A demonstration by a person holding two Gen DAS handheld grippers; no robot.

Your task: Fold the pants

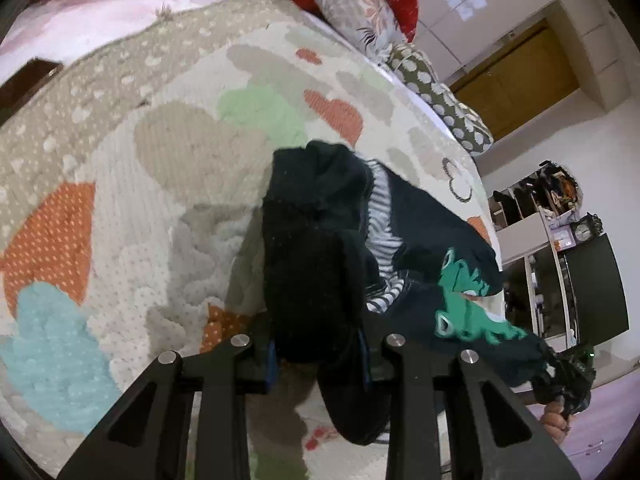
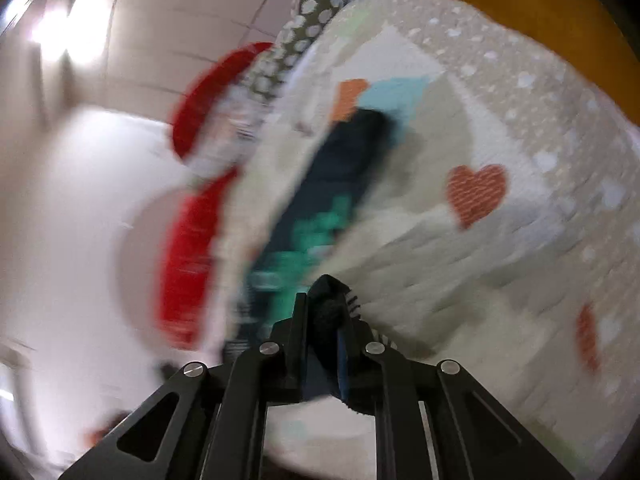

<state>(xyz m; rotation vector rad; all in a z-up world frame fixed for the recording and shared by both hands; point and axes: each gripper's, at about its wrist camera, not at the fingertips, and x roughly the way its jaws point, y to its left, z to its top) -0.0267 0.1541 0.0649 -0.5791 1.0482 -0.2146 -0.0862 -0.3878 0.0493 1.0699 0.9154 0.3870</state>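
Small dark navy pants point(image 1: 316, 248) with green frog prints and a striped lining hang bunched above the patterned bedspread point(image 1: 120, 184). My left gripper point(image 1: 320, 354) is shut on a thick fold of the dark fabric. The right gripper point(image 1: 564, 384) shows at the far right of the left wrist view, holding the other end. In the blurred right wrist view, my right gripper point(image 2: 326, 320) is shut on a bunch of the pants point(image 2: 340, 168), which stretch away over the bed.
The bedspread point(image 2: 500, 120) has hearts and pastel patches. Red and floral pillows point(image 1: 360, 4) lie at the bed's head, a dotted bolster point(image 1: 444, 100) along its edge. Shelves with a clock point(image 1: 560, 248) stand beyond the bed.
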